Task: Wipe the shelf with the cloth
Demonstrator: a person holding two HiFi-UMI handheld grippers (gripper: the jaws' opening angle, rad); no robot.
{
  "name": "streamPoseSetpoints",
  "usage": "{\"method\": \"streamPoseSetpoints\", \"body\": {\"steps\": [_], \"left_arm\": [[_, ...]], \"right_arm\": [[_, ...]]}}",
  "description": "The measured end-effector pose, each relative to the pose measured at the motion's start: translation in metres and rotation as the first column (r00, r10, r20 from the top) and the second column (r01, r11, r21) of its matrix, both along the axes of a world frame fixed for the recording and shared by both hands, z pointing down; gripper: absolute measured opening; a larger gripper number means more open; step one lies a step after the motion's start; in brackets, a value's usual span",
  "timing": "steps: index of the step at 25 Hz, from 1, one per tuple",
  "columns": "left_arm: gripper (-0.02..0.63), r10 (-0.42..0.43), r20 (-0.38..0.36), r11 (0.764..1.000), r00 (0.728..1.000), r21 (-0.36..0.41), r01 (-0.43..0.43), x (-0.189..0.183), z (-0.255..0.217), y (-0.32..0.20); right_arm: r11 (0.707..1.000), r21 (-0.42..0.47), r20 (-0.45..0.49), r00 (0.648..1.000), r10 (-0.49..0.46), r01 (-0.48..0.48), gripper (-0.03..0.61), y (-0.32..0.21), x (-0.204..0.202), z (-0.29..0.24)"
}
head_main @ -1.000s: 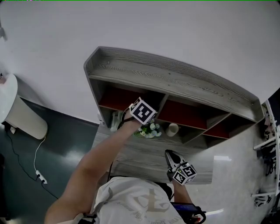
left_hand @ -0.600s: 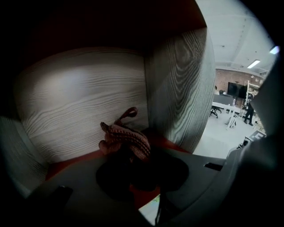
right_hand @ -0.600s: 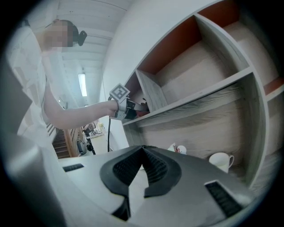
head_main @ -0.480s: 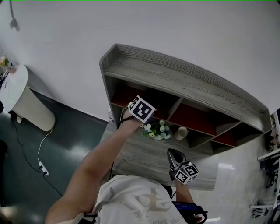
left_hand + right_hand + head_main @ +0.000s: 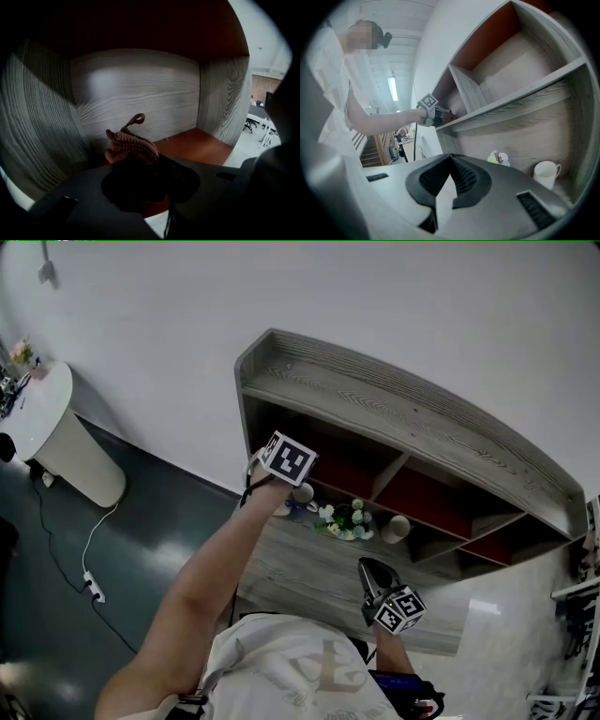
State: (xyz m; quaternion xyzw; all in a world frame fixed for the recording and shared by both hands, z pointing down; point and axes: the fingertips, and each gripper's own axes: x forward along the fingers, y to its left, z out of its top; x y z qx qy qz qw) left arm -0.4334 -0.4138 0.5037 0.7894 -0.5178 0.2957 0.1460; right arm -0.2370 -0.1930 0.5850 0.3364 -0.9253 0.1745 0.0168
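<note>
One cloth (image 5: 131,143) clamped by left gripper (image 5: 140,161), red-floored grey shelf (image 5: 394,409) compartment, white wall (image 5: 281,296)

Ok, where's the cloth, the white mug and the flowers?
cloth (image 5: 132,144), left gripper view, its bunched knitted middle.
mug (image 5: 544,175), right gripper view, its white side.
flowers (image 5: 344,518), head view, the blossoms.

Soft, even light fills the head view: the white wall (image 5: 375,296) is nearly shadowless, the shelf (image 5: 403,413) compartments dark. The left gripper view is dim and black-vignetted, its foreground murky. The right gripper view is brighter and fisheye-curved, a ceiling strip light (image 5: 392,89) glowing.
</note>
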Motion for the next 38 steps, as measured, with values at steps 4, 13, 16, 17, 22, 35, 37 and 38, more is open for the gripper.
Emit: {"method": "streamPoseSetpoints", "body": {"steps": [4, 13, 16, 17, 22, 35, 37, 38], "left_arm": [[0.100, -0.066, 0.010, 0.998, 0.998, 0.000, 0.066, -0.020, 0.000, -0.007], [0.100, -0.215, -0.078, 0.977, 0.974, -0.001, 0.215, -0.045, -0.001, 0.009], [0.100, -0.219, -0.103, 0.975, 0.970, 0.014, 0.221, -0.050, -0.005, 0.017], [0.100, -0.223, -0.106, 0.974, 0.969, 0.019, 0.226, -0.052, -0.005, 0.021], [0.098, -0.226, -0.133, 0.970, 0.965, 0.059, 0.235, -0.057, -0.009, 0.041], [0.098, -0.107, -0.382, 0.948, 0.918, 0.237, 0.210, -0.065, -0.002, 0.102], [0.098, -0.077, -0.401, 0.945, 0.913, 0.263, 0.196, -0.065, 0.002, 0.113], [0.098, -0.063, -0.410, 0.943, 0.910, 0.273, 0.188, -0.064, 0.004, 0.119]], "right_arm": [[1.000, -0.003, -0.001, 1.000, -0.003, 0.003, 0.005, 0.002, 0.001, 0.001], [1.000, -0.007, 0.000, 1.000, -0.022, 0.022, 0.005, 0.007, -0.004, 0.004], [0.999, -0.010, -0.001, 1.000, -0.030, 0.030, 0.005, 0.008, -0.007, 0.007], [0.999, -0.011, -0.002, 0.999, -0.034, 0.034, 0.005, 0.008, -0.008, 0.007], [0.999, -0.007, 0.001, 0.999, -0.052, 0.052, 0.005, 0.010, -0.014, 0.006], [0.998, -0.002, -0.004, 0.998, -0.068, 0.068, 0.005, 0.008, -0.021, 0.006], [0.998, -0.001, -0.007, 0.998, -0.069, 0.069, 0.005, 0.008, -0.021, 0.006], [0.998, 0.000, -0.009, 0.998, -0.069, 0.069, 0.005, 0.008, -0.021, 0.005]]}}
